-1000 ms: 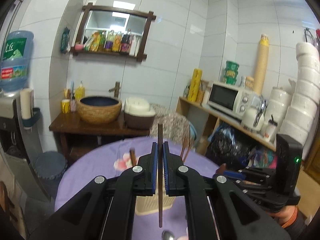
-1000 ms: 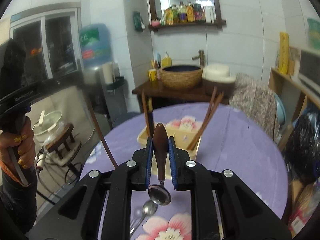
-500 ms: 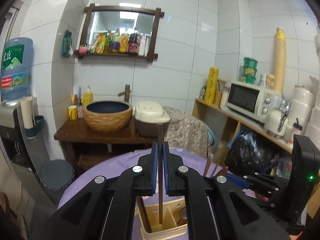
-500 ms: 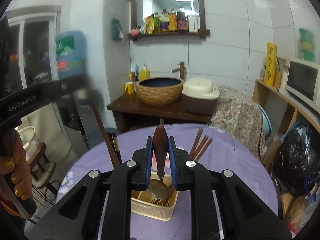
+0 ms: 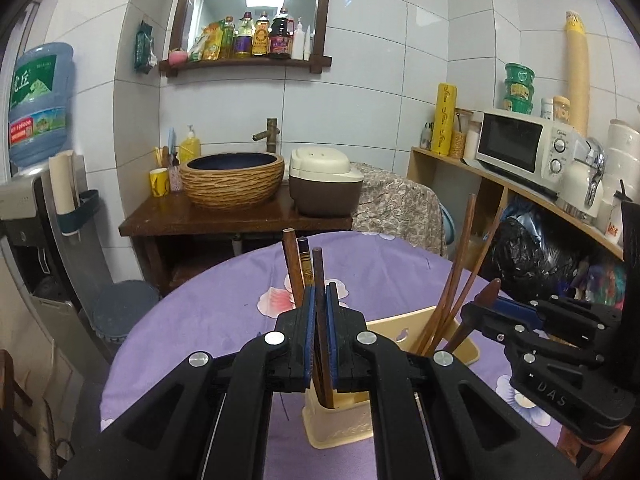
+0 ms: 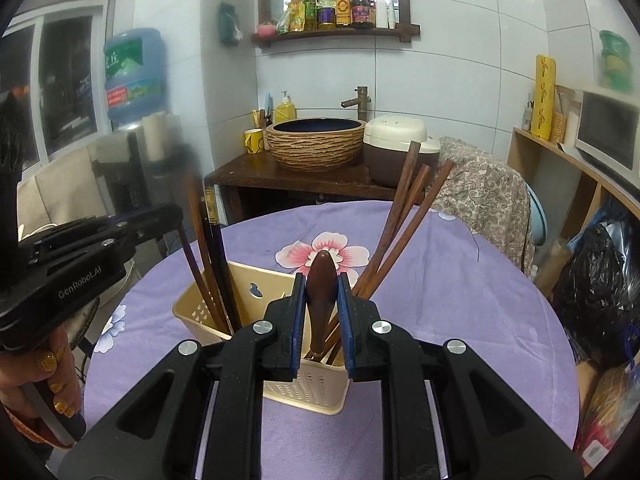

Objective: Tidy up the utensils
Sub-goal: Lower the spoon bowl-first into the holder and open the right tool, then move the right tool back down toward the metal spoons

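A cream plastic utensil holder (image 5: 340,420) (image 6: 256,284) stands on the purple flowered table (image 5: 224,312). My left gripper (image 5: 320,320) is shut on a brown chopstick (image 5: 319,272), whose lower end dips into the holder's left compartment beside two other chopsticks (image 5: 294,268). My right gripper (image 6: 320,304) is shut on a spoon by its dark wooden handle (image 6: 320,280), the bowl end down inside the holder's right compartment. Several chopsticks (image 6: 404,208) lean there. The right gripper (image 5: 496,312) also shows in the left wrist view, the left gripper (image 6: 132,228) in the right wrist view.
A wooden stand with a woven basin (image 5: 232,180) and a rice cooker (image 5: 324,188) is behind the table. A shelf with a microwave (image 5: 520,148) runs along the right. A black bag (image 6: 592,280) lies at the table's right edge.
Both grippers have come down over the holder. The chopstick's tip and the spoon's bowl have gone from above the holder into its compartments.
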Demonstrator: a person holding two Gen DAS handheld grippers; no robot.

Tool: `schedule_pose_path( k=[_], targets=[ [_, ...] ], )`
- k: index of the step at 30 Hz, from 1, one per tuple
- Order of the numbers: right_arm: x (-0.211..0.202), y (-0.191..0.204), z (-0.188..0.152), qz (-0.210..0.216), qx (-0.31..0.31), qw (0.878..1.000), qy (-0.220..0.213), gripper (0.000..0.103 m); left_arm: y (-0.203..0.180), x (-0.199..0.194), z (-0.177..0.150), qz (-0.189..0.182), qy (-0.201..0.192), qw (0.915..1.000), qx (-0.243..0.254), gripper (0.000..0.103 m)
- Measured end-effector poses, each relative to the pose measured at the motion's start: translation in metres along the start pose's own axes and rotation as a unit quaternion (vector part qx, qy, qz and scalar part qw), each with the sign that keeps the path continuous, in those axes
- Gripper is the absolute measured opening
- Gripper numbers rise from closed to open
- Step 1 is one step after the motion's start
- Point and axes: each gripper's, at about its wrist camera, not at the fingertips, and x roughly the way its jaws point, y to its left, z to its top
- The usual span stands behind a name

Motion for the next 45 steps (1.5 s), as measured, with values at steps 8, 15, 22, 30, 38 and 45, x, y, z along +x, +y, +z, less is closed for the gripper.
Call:
schedule_pose_path(
  k=[8, 15, 22, 30, 38, 45],
  targets=[
    [-0.029, -0.001, -0.007, -0.032, 0.005, 0.998, -0.055, 0.076, 0.004, -0.035, 0.0, -0.001, -0.037, 0.9993, -0.009, 0.058],
    [-0.068, 0.019, -0.043, -0.055, -0.023, 0.996, -0.059, 0.088, 0.019, -0.08, -0.048, 0.016, -0.043, 0.9986, -0.026, 0.091],
    [-0.059, 0.026, -0.106, -0.058, -0.021, 0.998, 0.019, 0.093, 0.049, -0.079, -0.119, 0.063, 0.026, 0.995, -0.073, 0.093],
    [-0.049, 0.024, -0.169, -0.057, 0.022, 0.994, 0.094, 0.093, 0.056, -0.082, -0.174, 0.101, 0.07, 0.9898, -0.072, 0.093],
    [-0.052, 0.031, -0.204, -0.065, 0.039, 0.988, 0.132, 0.093, 0.055, -0.096, -0.186, 0.117, 0.068, 0.9891, -0.059, 0.096],
    [-0.046, 0.053, -0.21, -0.044, 0.028, 0.987, 0.153, 0.093, 0.051, -0.094, -0.188, 0.115, 0.075, 0.9891, -0.051, 0.096]
  ],
)
